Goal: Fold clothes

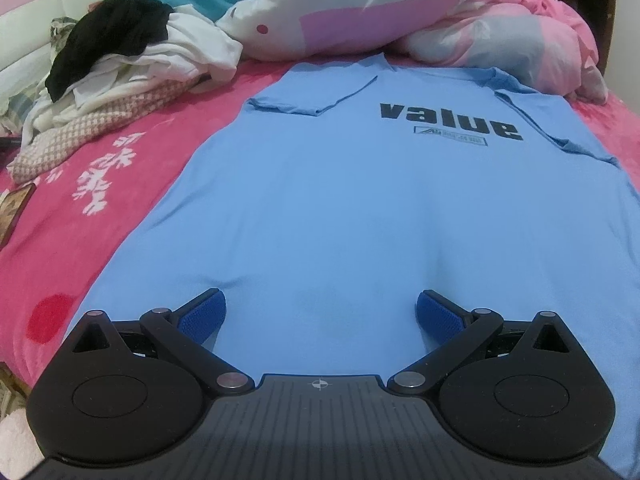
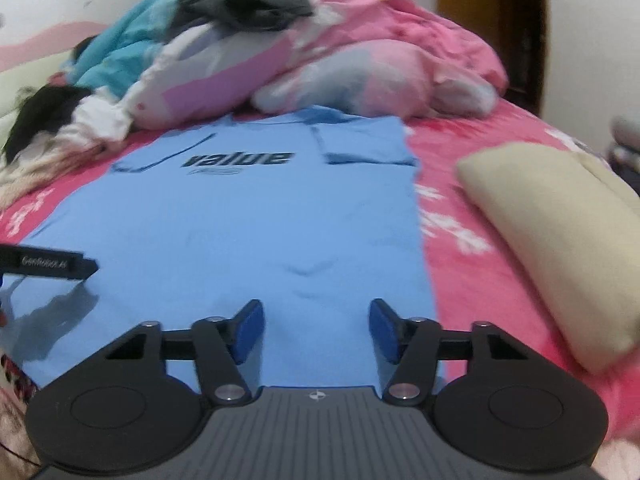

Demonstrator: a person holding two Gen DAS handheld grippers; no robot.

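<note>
A light blue T-shirt (image 1: 360, 208) printed "value" is lying flat on a pink bed (image 1: 80, 208), both sleeves folded inward, hem nearest the cameras. The left tool (image 1: 320, 312) is hovering spread wide and empty over the hem. The right tool (image 2: 316, 328) is standing half open near the right hem corner, nothing visibly between its pads. A good fold probably means pinching both hem corners evenly before lifting toward the collar. The hem edge itself is hidden beneath the tools; the right view is blurred.
</note>
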